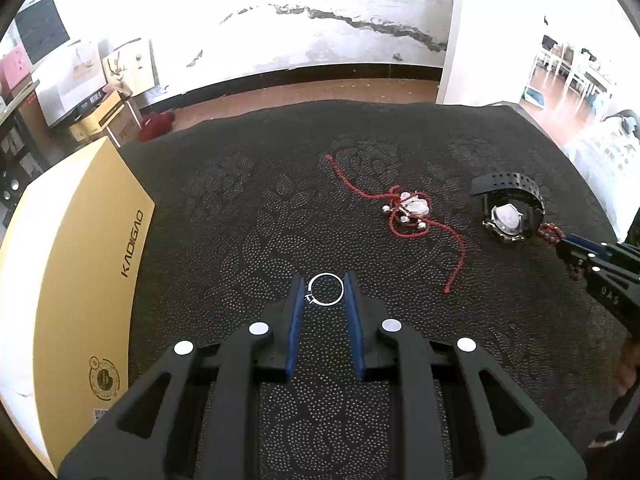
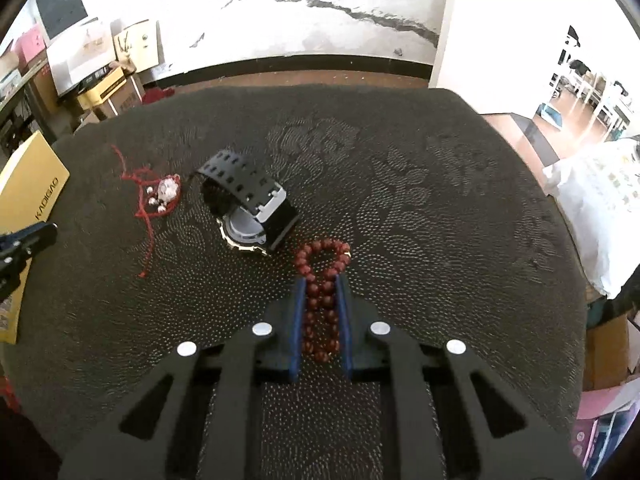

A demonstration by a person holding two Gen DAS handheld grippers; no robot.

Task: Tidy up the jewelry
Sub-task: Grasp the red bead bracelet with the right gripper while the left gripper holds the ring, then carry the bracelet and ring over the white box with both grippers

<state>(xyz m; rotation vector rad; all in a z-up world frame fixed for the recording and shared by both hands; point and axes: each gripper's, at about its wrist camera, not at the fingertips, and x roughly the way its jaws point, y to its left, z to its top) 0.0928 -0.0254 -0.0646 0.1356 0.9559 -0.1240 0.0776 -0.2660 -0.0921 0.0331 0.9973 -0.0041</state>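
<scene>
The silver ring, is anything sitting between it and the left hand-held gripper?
Nothing visible. The silver ring lies on the dark cloth directly between the open fingers of the left hand-held gripper, with only bare cloth around it. The red cord charm lies farther off.

Flat yellow cardboard box (image 1: pixel 76 264) printed "KADIGAO" in dark letters along its top face, same word readable on it in the right wrist view (image 2: pixel 34 184), round emblem near its corner illegible
</scene>
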